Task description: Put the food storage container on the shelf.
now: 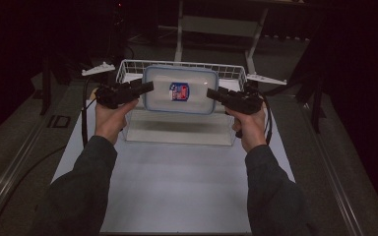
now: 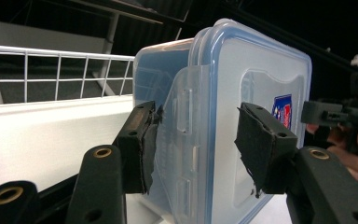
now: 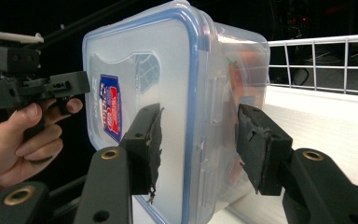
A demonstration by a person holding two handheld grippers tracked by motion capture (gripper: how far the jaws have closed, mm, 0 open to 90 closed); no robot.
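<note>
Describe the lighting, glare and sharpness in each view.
High view: dim, dark surroundings, a glare spot on the container lid, its shadow falling on the white table. Left tool view: near black jaws soft, wire basket sharper. Right tool view: lid label readable as colour, text blurred.

Dk grey sleeves; black tongs w/ brass-ringed screw holes, frayed black pads, black cable.

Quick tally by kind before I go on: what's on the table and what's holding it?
Plastic container with blue-rimmed lid: 1
White wire basket: 1
White box under the container: 1
Grippers: 2, left gripper and right gripper
Total: 5
</note>
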